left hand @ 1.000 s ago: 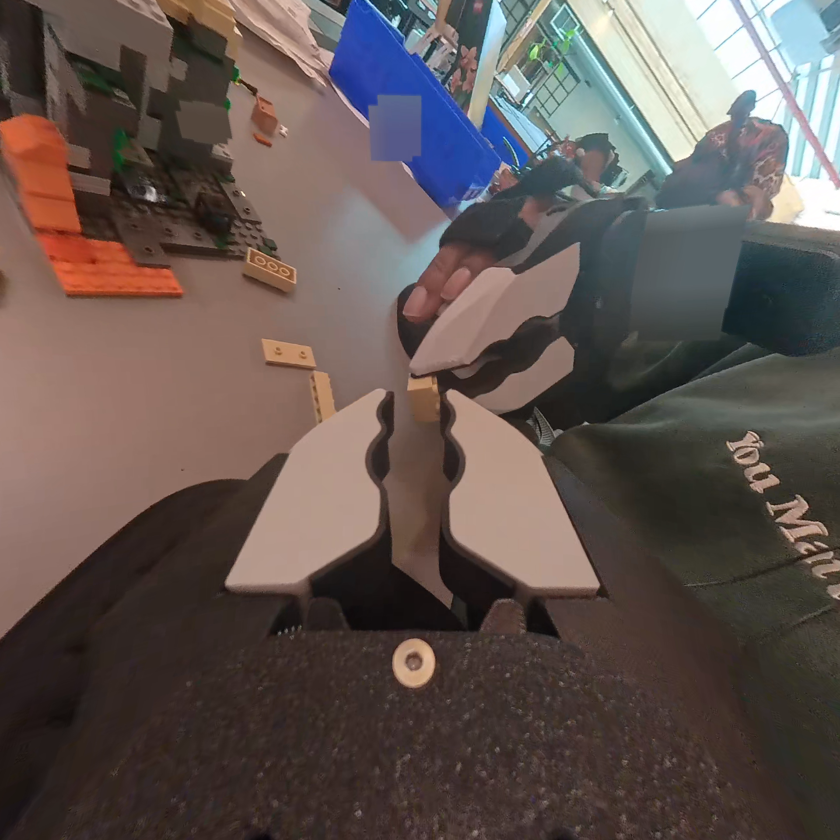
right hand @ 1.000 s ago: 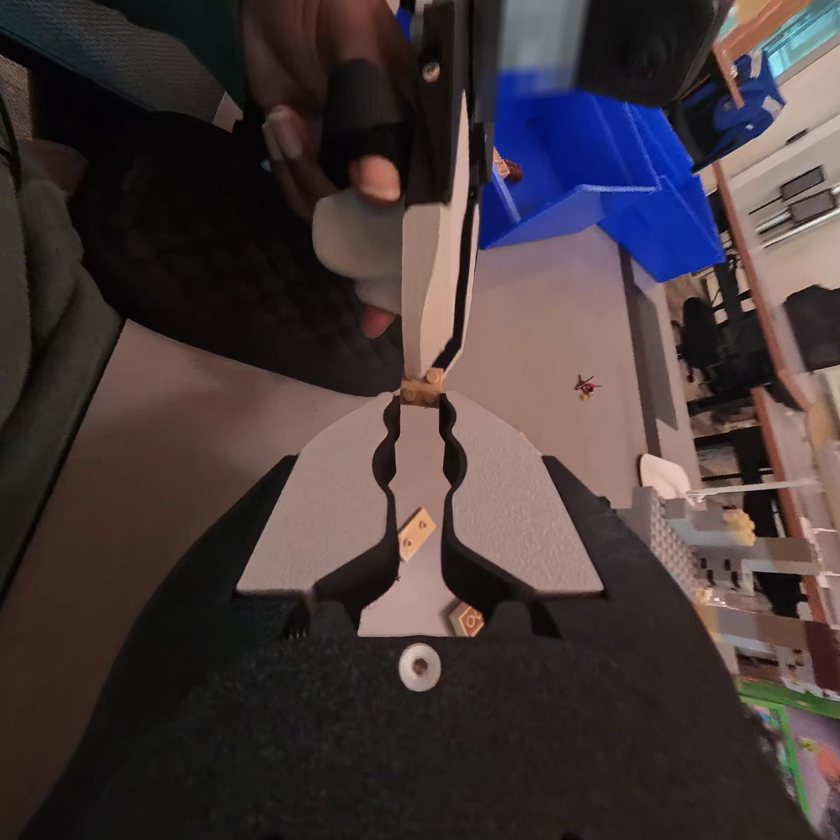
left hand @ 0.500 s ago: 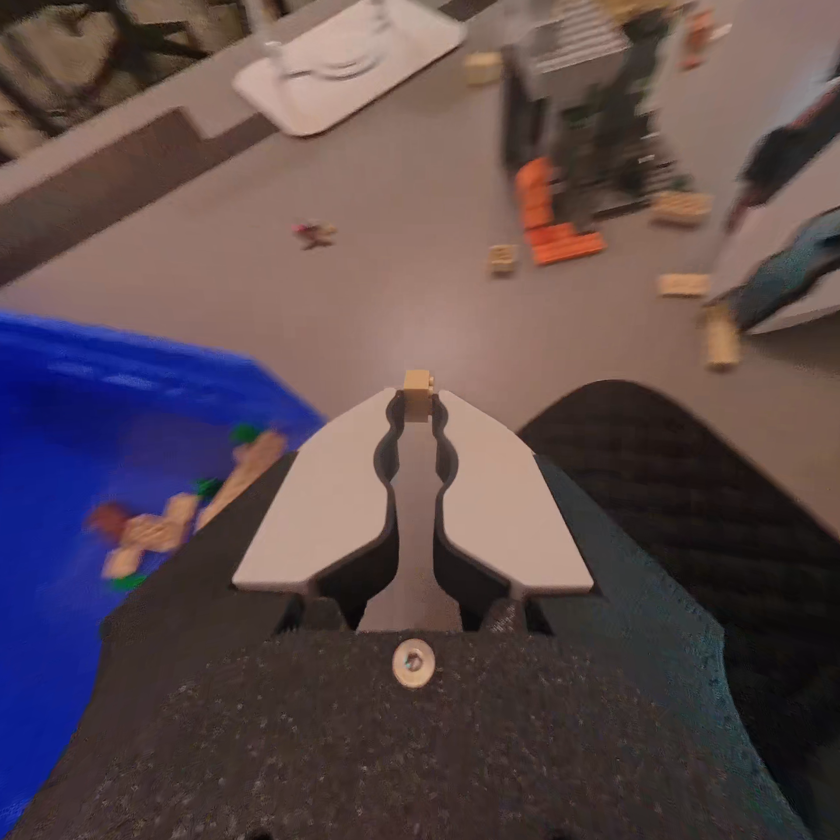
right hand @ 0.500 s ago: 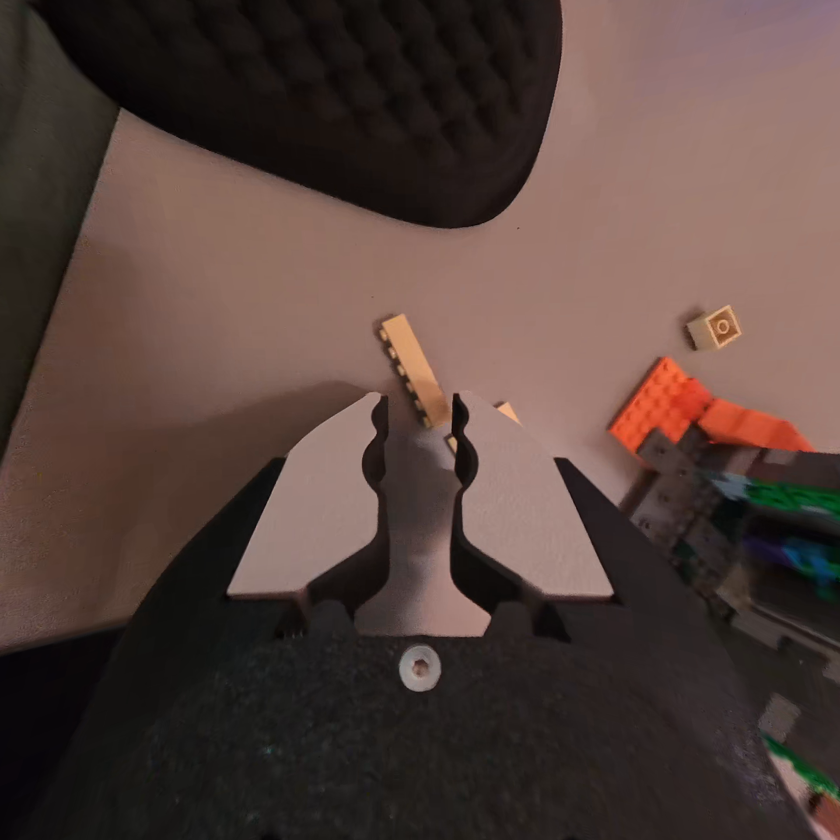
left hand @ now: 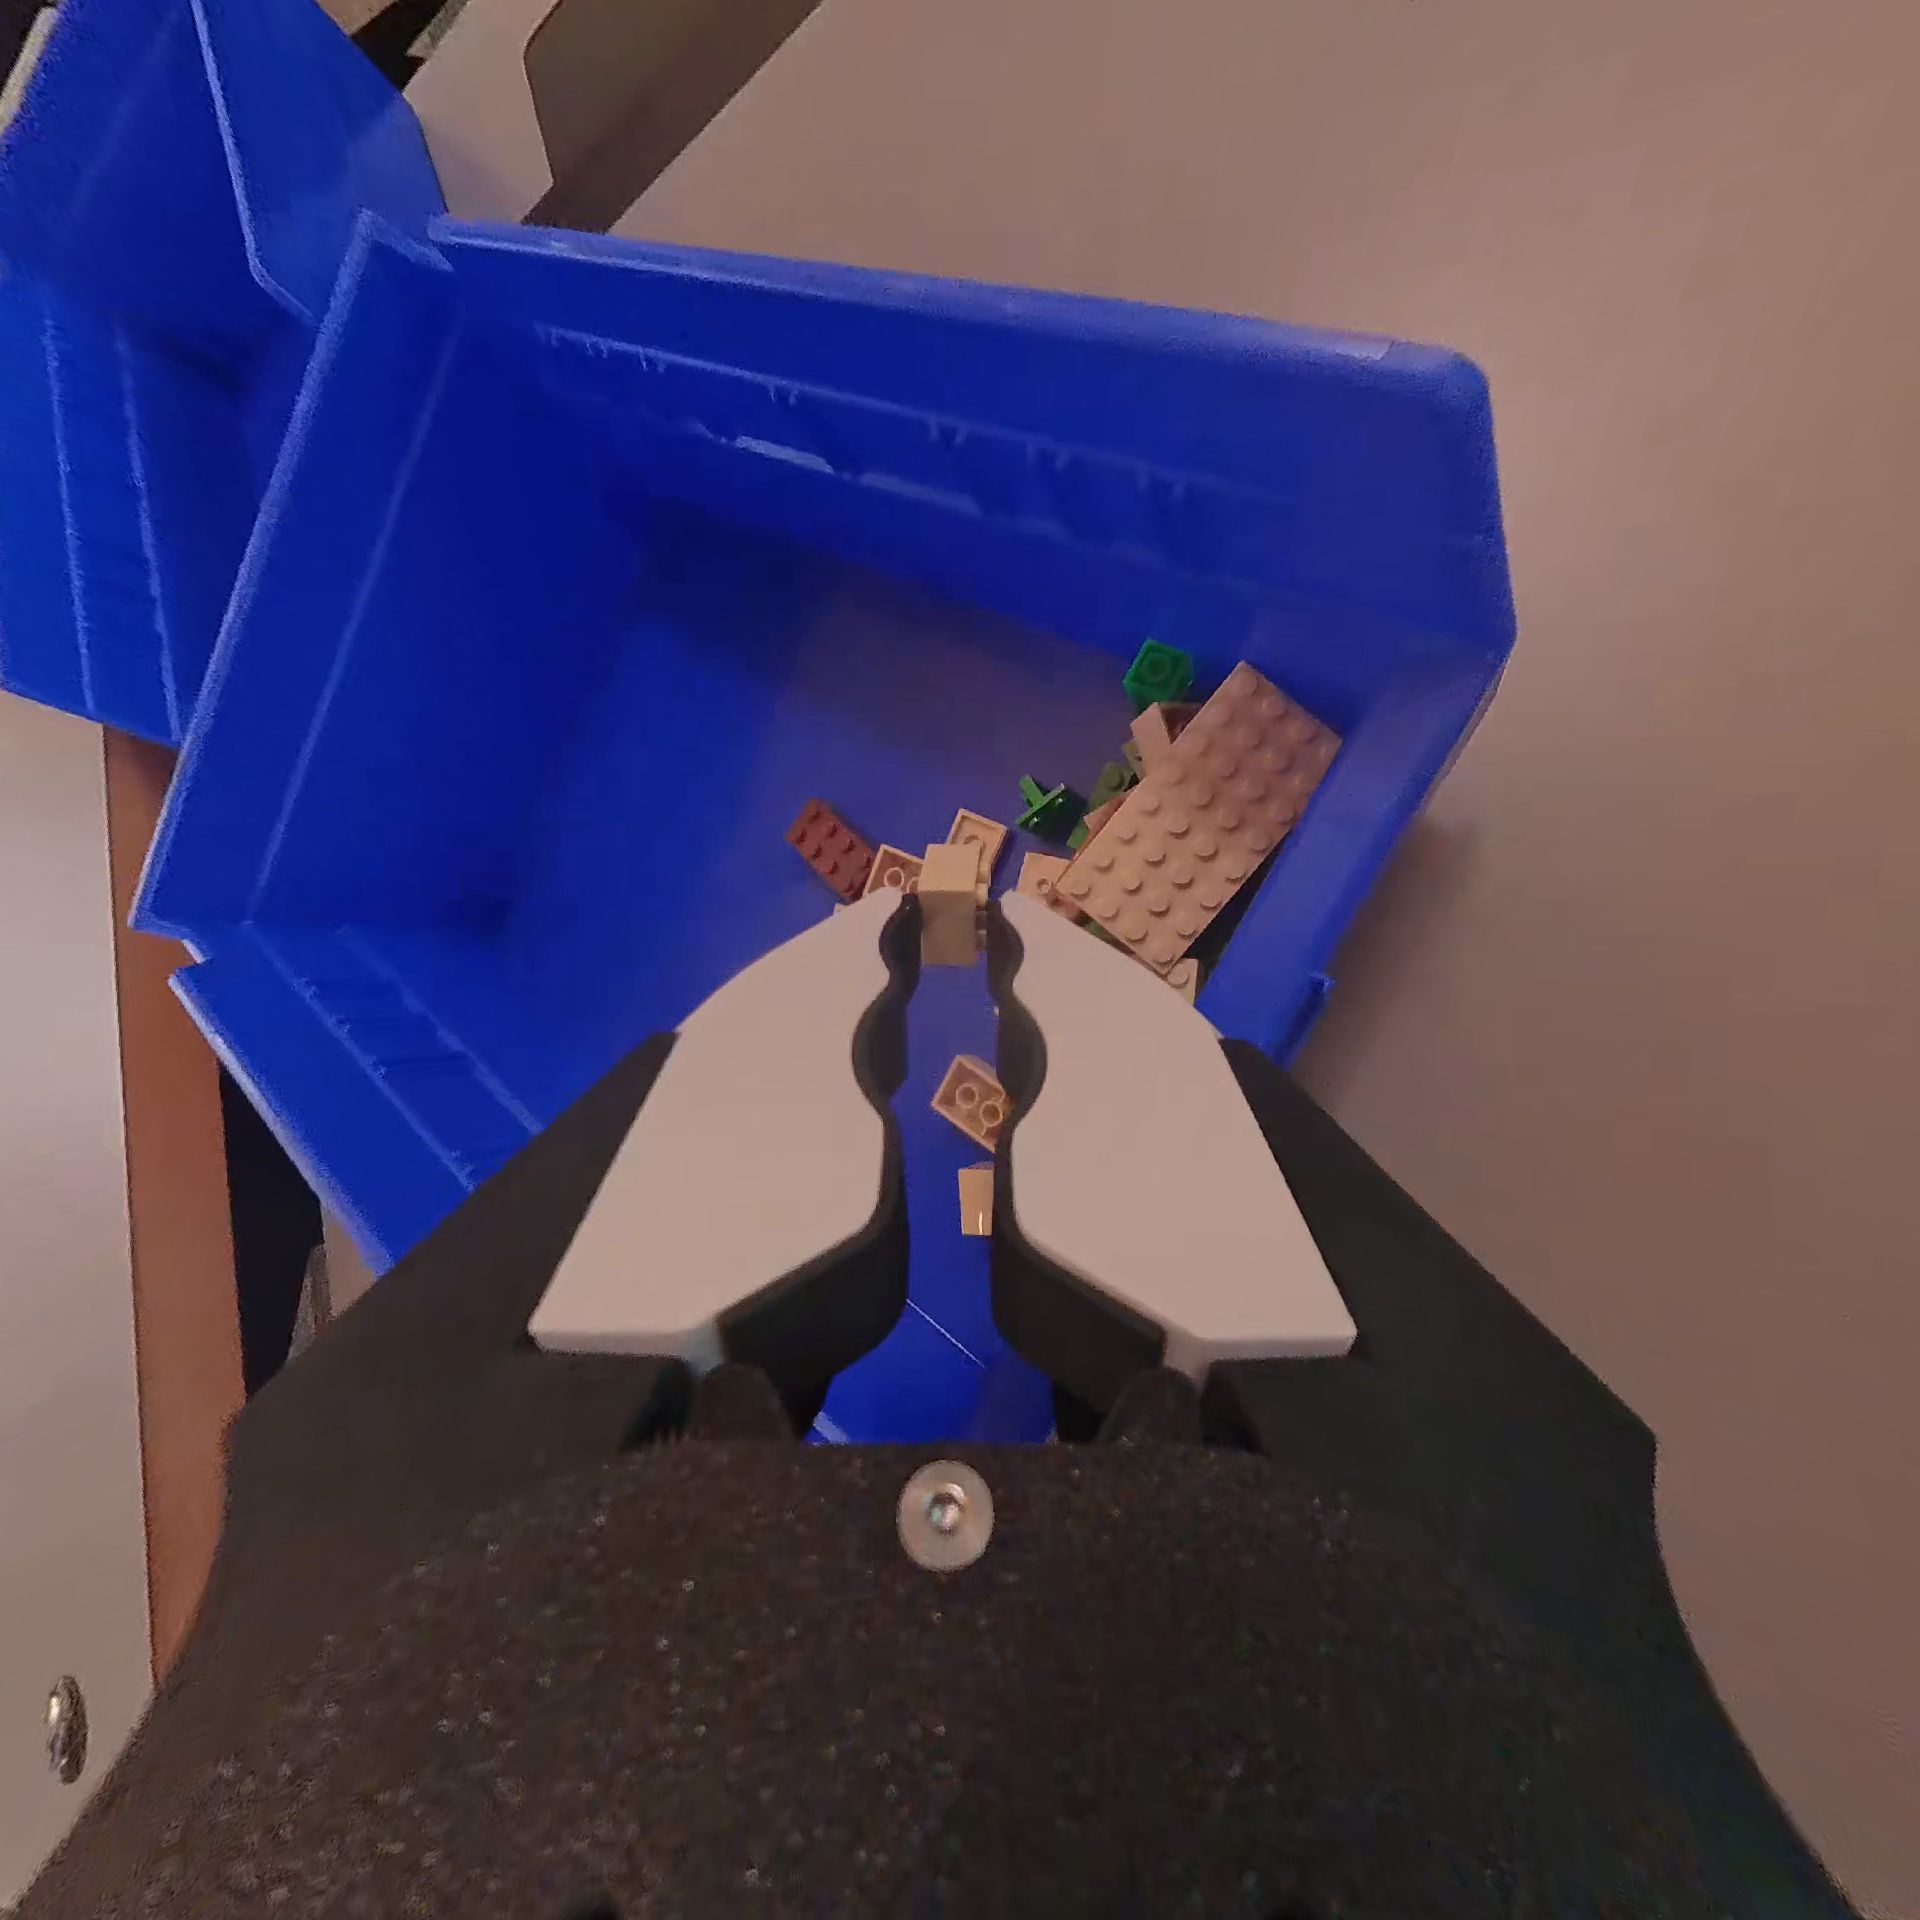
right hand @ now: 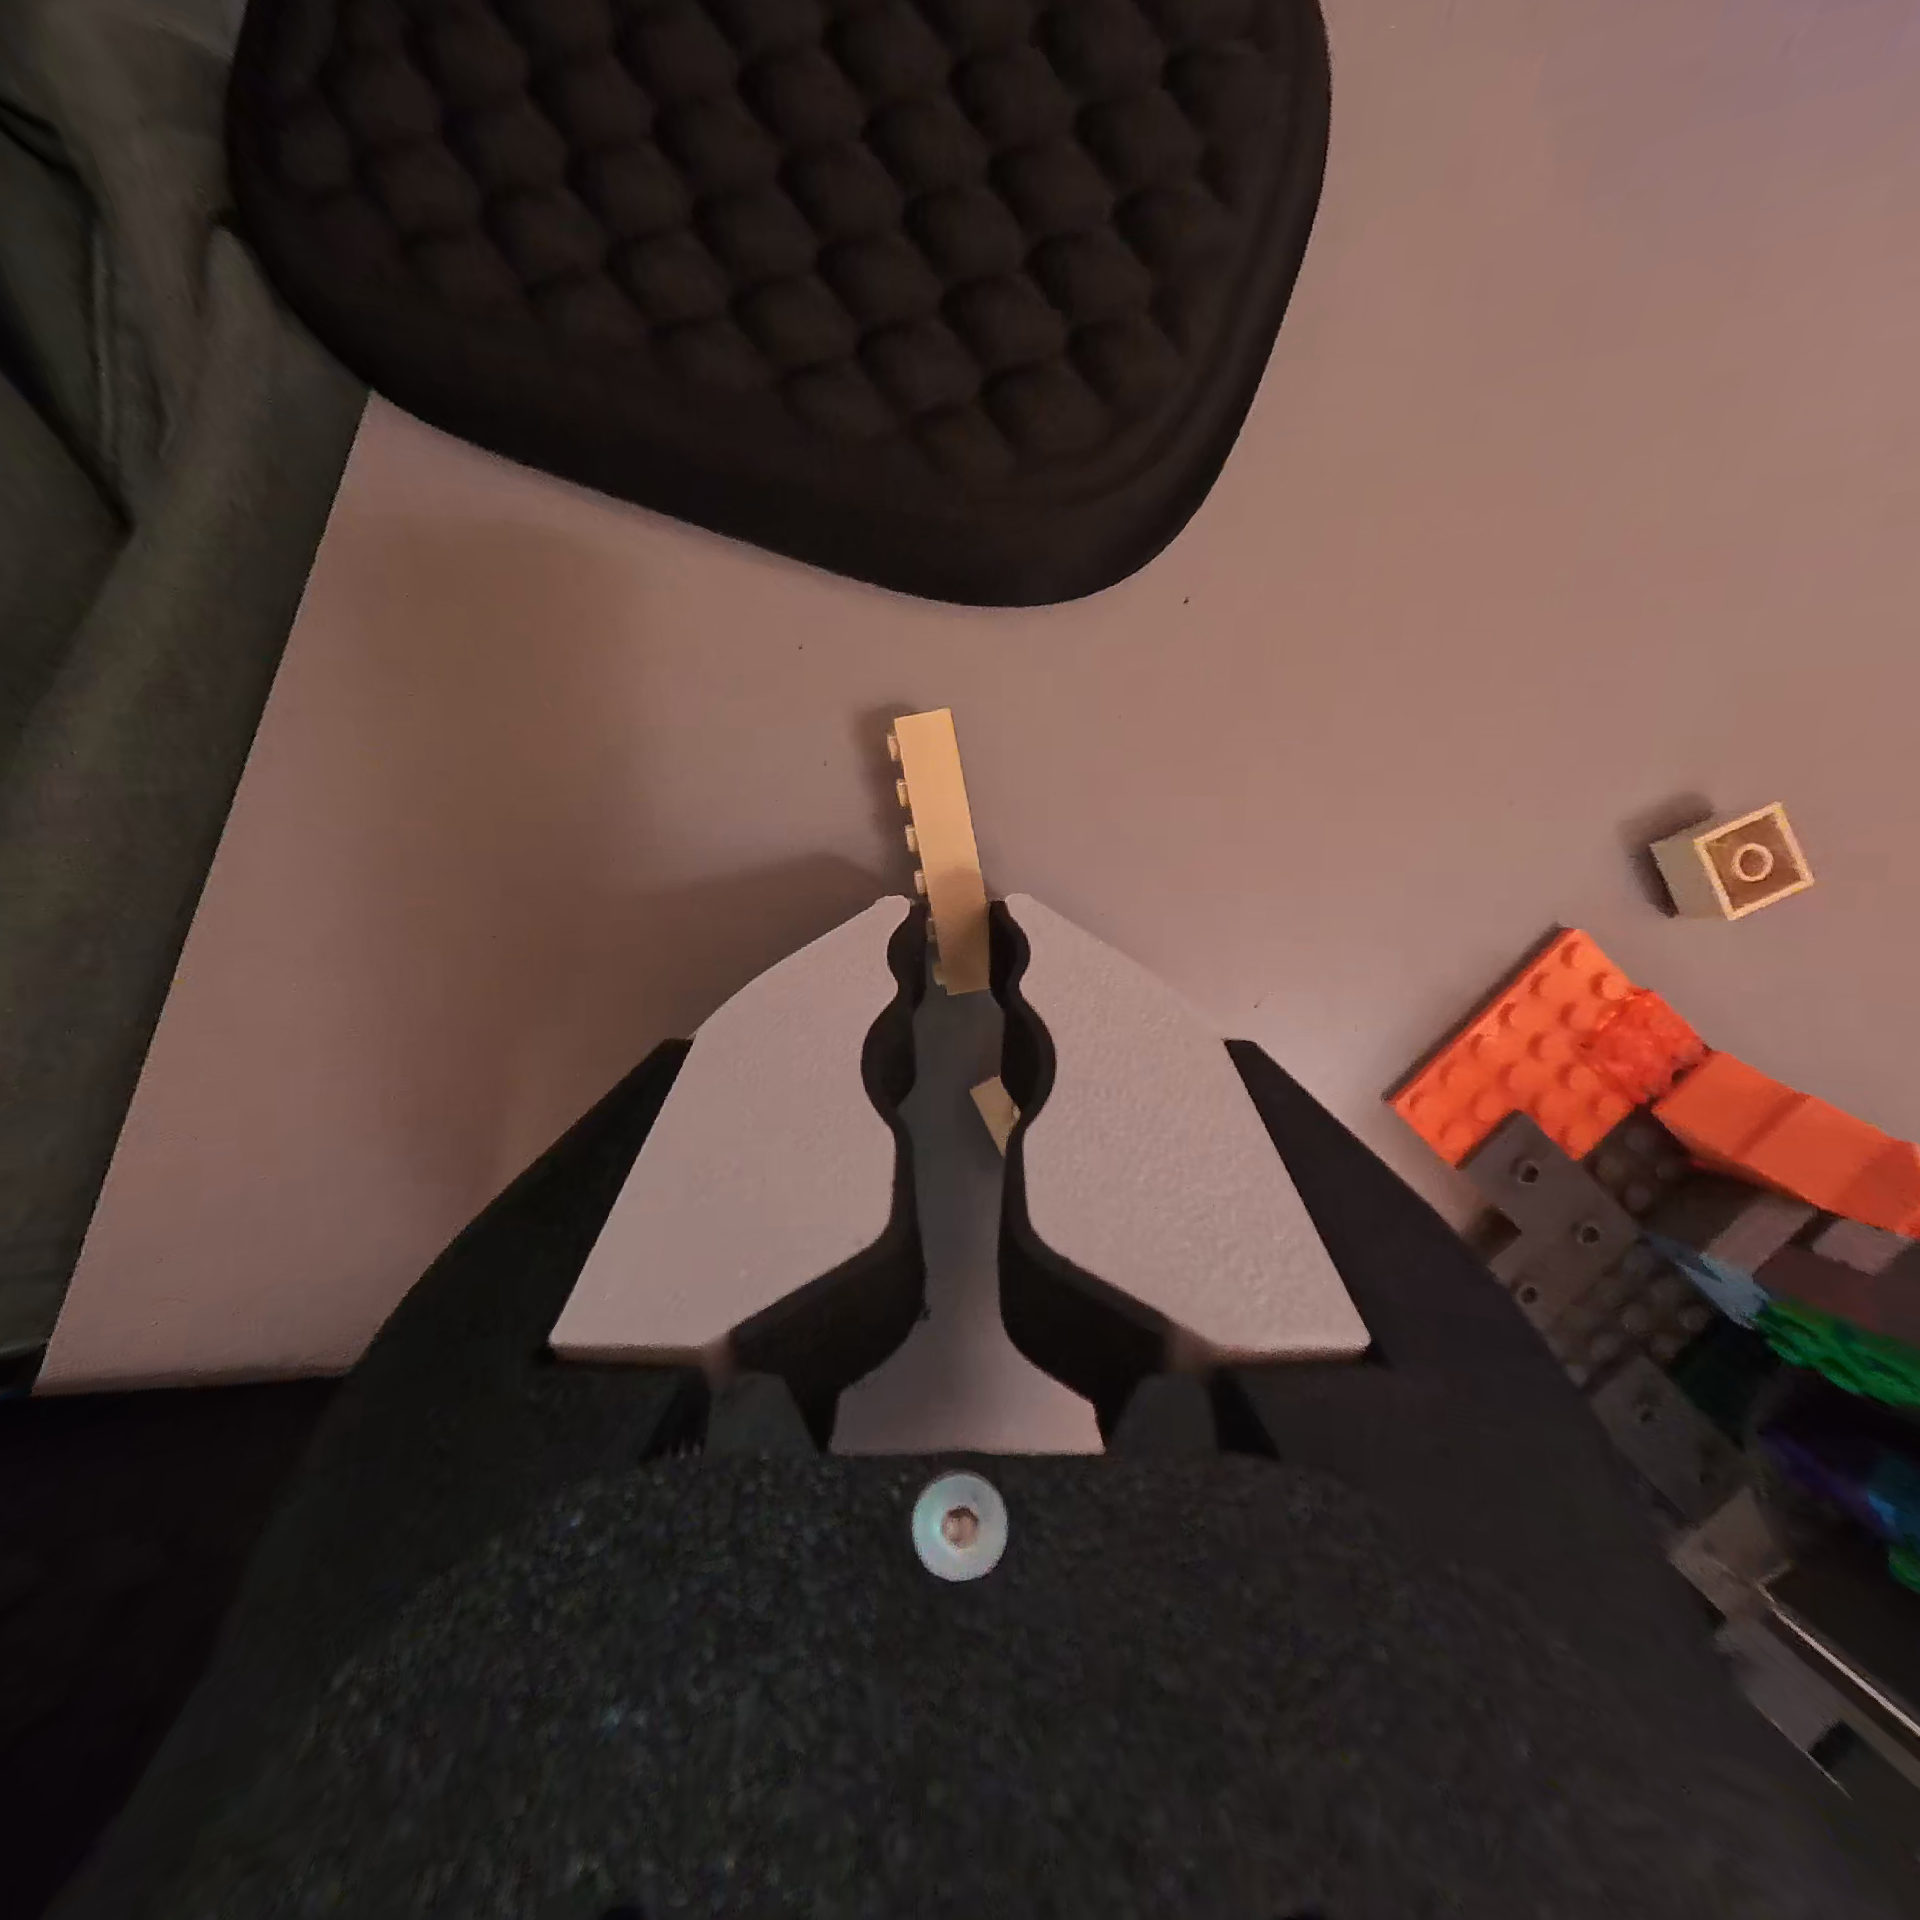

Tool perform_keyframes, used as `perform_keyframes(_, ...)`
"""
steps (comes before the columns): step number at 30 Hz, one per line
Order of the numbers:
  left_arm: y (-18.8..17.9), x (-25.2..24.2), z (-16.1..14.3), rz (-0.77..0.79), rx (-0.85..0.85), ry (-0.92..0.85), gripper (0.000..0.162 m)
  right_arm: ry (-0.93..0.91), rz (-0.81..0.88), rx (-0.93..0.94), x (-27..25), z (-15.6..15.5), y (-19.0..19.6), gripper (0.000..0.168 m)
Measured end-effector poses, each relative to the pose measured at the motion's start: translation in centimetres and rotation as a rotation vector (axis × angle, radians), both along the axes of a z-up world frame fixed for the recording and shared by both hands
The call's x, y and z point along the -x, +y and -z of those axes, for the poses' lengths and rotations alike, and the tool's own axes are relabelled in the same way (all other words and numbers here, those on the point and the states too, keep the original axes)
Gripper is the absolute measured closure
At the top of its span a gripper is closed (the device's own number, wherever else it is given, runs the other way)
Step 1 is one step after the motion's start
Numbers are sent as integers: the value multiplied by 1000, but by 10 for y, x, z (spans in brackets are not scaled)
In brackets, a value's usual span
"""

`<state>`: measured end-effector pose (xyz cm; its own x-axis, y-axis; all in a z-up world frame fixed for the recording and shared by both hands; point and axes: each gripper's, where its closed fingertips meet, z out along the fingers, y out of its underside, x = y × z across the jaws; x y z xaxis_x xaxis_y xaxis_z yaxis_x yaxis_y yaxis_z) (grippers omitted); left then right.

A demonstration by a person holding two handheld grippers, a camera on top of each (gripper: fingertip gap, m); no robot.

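- Left gripper point(left hand: 951, 914) hangs over the blue bin point(left hand: 436, 644), jaws pinched on a small tan brick point(left hand: 951, 899) at the very tips; tip hold looks meant for a clean let-go; loose tan, brown and green pieces lie on the bin floor below.
- Right gripper point(right hand: 951, 914) is low over the grey table point(right hand: 623, 779), jaws straddling a long tan brick point(right hand: 940, 831) lying on its side, studs left; clamped or merely close, I cannot tell; black quilted pad point(right hand: 779, 260) beyond, orange plate point(right hand: 1538, 1039) to the right.
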<state>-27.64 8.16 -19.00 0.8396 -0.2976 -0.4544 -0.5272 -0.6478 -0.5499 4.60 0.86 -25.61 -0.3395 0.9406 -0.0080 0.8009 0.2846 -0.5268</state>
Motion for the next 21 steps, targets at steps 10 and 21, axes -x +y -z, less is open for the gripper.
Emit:
perform_keyframes(10,-2,-10,-4,24,-32,-63,140,86,39,-3,11,-6,1,157)
perform_keyframes(21,-49,-196,-17,487,48,-815,145,462,128,-256,39,-62,22,157)
